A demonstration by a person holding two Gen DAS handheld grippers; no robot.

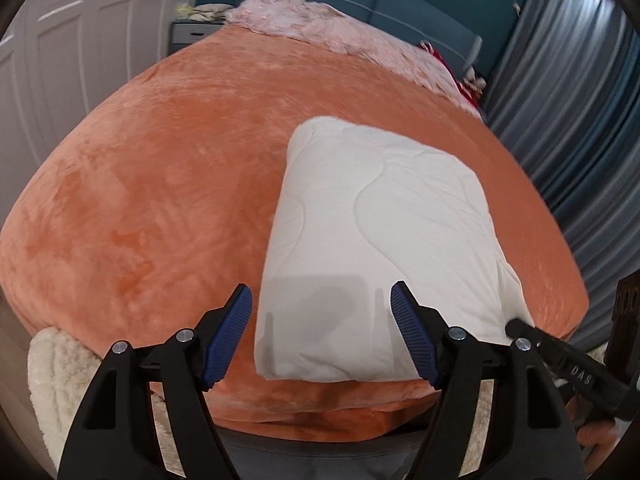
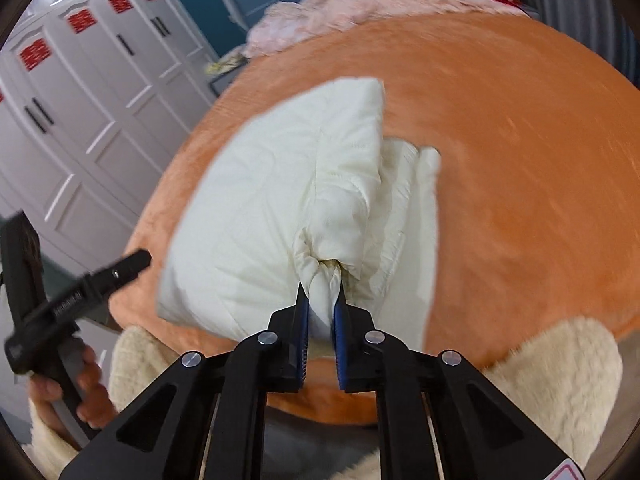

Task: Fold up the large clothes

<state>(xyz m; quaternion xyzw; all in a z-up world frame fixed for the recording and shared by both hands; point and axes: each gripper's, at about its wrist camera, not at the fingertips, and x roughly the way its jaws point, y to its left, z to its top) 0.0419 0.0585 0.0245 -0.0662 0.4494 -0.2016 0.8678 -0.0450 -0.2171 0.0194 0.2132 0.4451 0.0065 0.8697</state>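
Observation:
A white quilted garment lies folded into a thick rectangle on the orange bed cover, near the bed's front edge. My left gripper is open and empty, its blue pads just above the bundle's near left part. My right gripper is shut on a bunched corner of the white garment, on its near right side, with folded layers spreading to the right. The right gripper also shows in the left wrist view, touching the bundle's right corner. The left gripper shows at the left of the right wrist view.
A pink blanket and red items lie at the bed's far end by a blue headboard. White wardrobe doors stand on the left, grey curtains on the right. My cream fleece sleeves sit below the grippers.

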